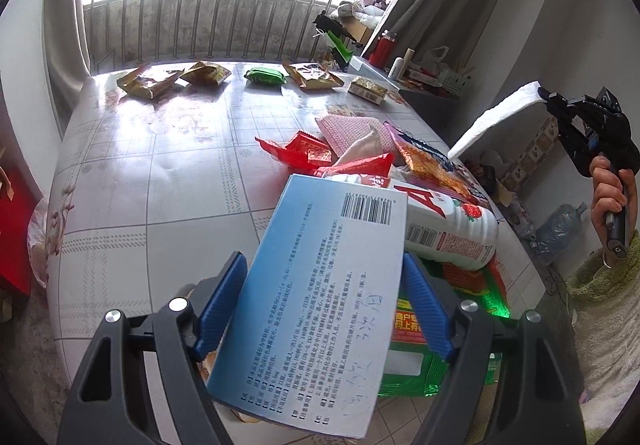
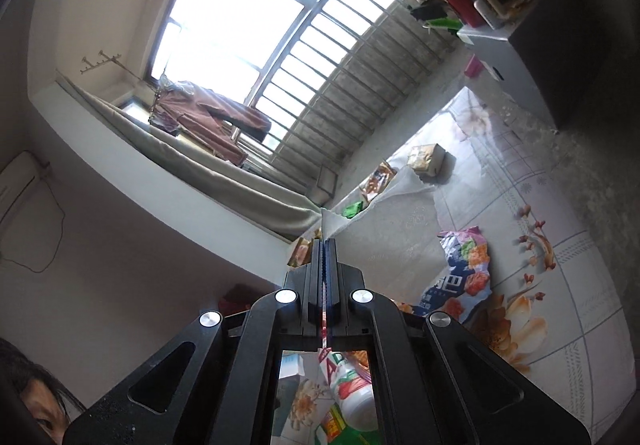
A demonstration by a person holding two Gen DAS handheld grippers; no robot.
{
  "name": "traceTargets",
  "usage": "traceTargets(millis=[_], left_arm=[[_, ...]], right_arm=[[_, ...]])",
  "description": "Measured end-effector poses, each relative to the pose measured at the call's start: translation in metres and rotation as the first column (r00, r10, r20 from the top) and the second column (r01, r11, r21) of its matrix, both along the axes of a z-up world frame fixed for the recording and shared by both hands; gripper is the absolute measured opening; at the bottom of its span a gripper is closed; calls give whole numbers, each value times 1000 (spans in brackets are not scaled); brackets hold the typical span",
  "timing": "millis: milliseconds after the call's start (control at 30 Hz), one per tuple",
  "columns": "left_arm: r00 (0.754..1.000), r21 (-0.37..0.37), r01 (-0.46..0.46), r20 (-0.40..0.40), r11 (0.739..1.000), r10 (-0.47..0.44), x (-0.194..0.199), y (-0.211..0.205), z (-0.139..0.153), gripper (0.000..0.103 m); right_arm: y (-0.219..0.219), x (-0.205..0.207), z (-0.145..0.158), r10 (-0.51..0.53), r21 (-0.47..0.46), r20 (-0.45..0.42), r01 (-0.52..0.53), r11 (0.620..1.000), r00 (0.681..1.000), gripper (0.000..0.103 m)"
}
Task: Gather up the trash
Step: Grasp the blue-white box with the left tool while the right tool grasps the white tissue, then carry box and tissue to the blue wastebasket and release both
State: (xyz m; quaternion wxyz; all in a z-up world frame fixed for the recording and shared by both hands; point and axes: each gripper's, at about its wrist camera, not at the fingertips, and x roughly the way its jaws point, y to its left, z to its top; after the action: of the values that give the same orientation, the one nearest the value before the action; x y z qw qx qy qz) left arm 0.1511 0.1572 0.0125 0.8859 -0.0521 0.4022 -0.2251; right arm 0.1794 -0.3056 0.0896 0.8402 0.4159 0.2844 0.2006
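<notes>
The left gripper (image 1: 320, 309) clamps a blue-and-white carton (image 1: 316, 293) between its blue pads, lifted over the worktop (image 1: 160, 173). Just ahead and right of it lies a white strawberry bottle (image 1: 452, 229) among red wrappers (image 1: 316, 153). The right gripper (image 2: 325, 245), jaws pressed together, pinches a white tissue (image 2: 384, 221) by its corner. That thin pinch looks likely to let the tissue slip; the skewed carton may twist loose

Backlit by blown-out window (image 2: 240, 17) — glare on table (image 1: 132, 149), fisheye-warped edges.
</notes>
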Motion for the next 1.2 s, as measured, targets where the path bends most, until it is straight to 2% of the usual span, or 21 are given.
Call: traceTargets(millis=[167, 300, 567, 800, 1000, 1200], left_arm=[[999, -26, 4, 38, 1000, -3, -7, -5, 19, 76], [997, -48, 17, 71, 999, -14, -13, -13, 35, 76], [989, -103, 80, 131, 991, -67, -25, -49, 71, 76], [973, -105, 201, 134, 974, -187, -30, -115, 84, 76], [948, -136, 314, 108, 940, -301, -37, -185, 87, 76], [890, -123, 454, 100, 883, -444, -47, -271, 86, 76]], right_arm=[[-2, -23, 24, 8, -16, 76, -7, 1000, 997, 0], [-12, -40, 29, -14, -27, 104, 17, 999, 995, 0], [-56, -91, 29, -137, -27, 130, 142, 990, 982, 0], [-104, -151, 12, -281, 0, 111, 283, 959, 953, 0], [-138, -201, -15, -408, 38, 66, 406, 913, 911, 0], [-164, -241, -39, -507, 75, 25, 505, 860, 861, 0]])
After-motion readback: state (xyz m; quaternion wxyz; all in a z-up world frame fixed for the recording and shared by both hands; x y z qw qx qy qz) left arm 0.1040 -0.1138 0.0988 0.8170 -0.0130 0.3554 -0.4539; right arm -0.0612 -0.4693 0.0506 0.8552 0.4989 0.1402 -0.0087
